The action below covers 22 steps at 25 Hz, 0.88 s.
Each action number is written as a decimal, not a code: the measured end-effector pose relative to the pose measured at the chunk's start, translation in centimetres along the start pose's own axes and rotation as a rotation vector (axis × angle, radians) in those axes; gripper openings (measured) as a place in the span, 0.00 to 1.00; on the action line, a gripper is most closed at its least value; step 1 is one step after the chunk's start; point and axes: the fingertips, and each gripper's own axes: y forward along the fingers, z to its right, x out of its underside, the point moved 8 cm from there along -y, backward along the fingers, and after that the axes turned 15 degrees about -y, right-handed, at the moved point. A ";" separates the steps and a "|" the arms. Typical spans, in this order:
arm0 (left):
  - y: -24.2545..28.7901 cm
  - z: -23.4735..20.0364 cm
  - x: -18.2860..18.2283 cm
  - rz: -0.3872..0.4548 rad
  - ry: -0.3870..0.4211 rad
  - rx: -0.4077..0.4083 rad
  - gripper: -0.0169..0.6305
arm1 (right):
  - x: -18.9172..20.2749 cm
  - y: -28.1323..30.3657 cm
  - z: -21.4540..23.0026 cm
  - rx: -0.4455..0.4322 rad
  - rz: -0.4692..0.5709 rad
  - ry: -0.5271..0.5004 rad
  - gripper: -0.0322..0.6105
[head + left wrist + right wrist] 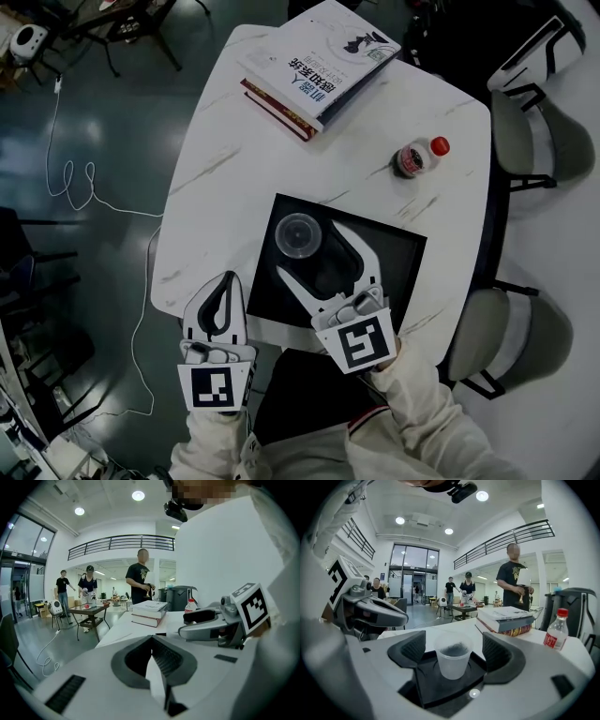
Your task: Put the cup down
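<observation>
clear plastic cup [298, 233]: upright on black mat [403, 255], table's [225, 187] near edge | right gripper [454, 649]: jaws wide apart either side of it, not touching | left gripper [153, 654]: jaws together, empty

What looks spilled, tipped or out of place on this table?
Nothing stands out. The cup stands upright on the black mat, nothing spilled; the bottle is upright too, and the books sit stacked, only slightly uneven.

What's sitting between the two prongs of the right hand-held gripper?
A clear plastic cup, upright on the black mat, clear of both pads; the right gripper view shows it.
</observation>
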 end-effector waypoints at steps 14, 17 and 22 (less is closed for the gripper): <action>-7.4 3.3 -4.0 0.058 0.088 0.084 0.04 | -6.9 -9.4 -2.9 0.094 0.005 -0.015 0.62; -9.3 4.3 -5.0 0.068 0.105 0.096 0.04 | -8.5 -11.8 -3.8 0.132 0.017 -0.019 0.62; -13.0 6.0 -6.0 0.088 0.126 0.138 0.04 | -11.0 -15.7 -5.2 0.202 0.066 0.031 0.62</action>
